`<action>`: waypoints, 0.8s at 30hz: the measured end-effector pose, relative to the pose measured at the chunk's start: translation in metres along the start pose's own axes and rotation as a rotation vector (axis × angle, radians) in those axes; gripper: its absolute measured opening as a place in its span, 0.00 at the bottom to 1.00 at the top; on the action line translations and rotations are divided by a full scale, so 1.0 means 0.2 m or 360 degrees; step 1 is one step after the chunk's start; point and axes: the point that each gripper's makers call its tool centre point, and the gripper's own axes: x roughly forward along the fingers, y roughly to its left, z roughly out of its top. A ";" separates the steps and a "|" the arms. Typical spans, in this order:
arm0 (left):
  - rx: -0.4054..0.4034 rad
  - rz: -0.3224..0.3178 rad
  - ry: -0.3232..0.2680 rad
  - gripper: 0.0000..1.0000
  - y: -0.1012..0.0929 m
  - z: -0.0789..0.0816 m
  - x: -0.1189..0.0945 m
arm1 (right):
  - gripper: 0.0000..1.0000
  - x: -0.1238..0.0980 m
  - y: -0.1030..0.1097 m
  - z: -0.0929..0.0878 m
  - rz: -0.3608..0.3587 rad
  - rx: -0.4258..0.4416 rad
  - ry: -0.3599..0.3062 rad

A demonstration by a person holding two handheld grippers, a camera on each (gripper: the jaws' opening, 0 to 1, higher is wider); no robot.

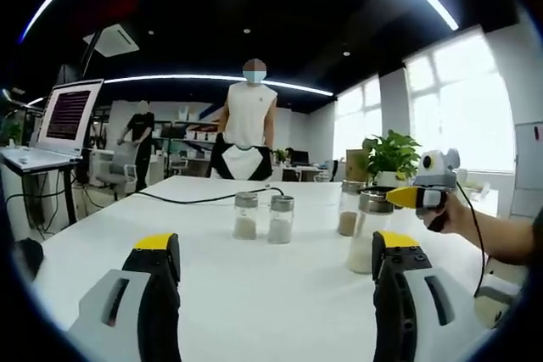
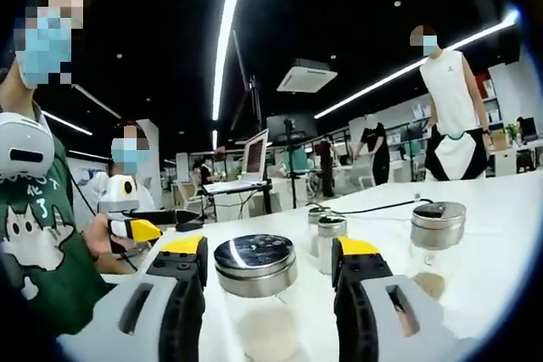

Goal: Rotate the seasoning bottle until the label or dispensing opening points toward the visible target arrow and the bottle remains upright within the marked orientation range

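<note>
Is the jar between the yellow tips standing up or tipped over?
Standing up. In the right gripper view the jar sits on the table with its metal lid level on top and powder settled at the bottom.

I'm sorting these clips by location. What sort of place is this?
Most likely an open-plan office or lab: a laptop on a raised stand, ceiling strip lights, desks with monitors behind, and a white table holding seasoning bottles.

1. The clear glass seasoning bottle with a steel lid (image 2: 255, 294) runs off the right gripper view's lower edge, its base unseen.
2. No label or arrow can be made out.
3. The laptop screen's text (image 1: 69, 113) is too small to read.
</note>
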 end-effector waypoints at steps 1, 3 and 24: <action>-0.0004 -0.0004 0.0001 0.99 0.00 0.00 0.00 | 0.54 0.00 0.01 0.00 0.0010 -0.0011 -0.0001; -0.0002 0.0001 0.0002 0.99 0.00 0.00 0.00 | 0.49 0.01 0.02 0.01 0.0028 -0.0043 -0.0001; -0.0005 -0.0010 -0.0021 0.98 0.00 0.02 0.00 | 0.37 0.00 0.04 -0.01 0.0037 -0.0067 0.0062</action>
